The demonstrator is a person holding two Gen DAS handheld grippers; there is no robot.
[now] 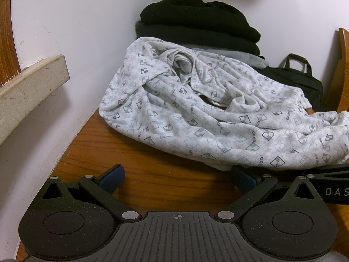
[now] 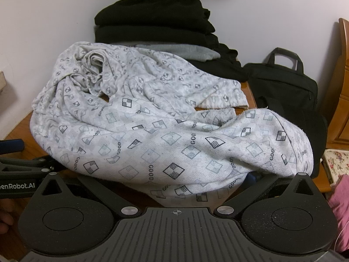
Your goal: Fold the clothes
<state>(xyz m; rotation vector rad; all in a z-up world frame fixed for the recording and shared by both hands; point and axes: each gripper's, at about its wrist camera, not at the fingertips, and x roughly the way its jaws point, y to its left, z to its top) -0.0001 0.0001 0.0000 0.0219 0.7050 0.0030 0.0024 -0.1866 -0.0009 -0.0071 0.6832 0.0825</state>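
A crumpled white garment [image 1: 218, 113] with a grey check print and the word GOOD lies on the wooden table [image 1: 152, 181]. My left gripper [image 1: 177, 178] stands open just in front of the garment's near hem, with only bare wood between its blue pads [image 1: 111, 176]. In the right wrist view the same garment [image 2: 165, 135] bulges over my right gripper [image 2: 174, 179], whose jaws are spread wide. The cloth covers its fingers, so only a sliver of the right blue pad [image 2: 253, 176] shows. The left gripper's body [image 2: 17, 185] is close on its left.
A stack of folded black and grey clothes [image 1: 196, 28] stands in the back corner against the white wall. A black bag [image 2: 283, 87] sits to its right by wooden furniture [image 2: 342, 87]. A ledge [image 1: 32, 83] juts from the left wall. Floral and pink fabric [image 2: 338, 174] lies at far right.
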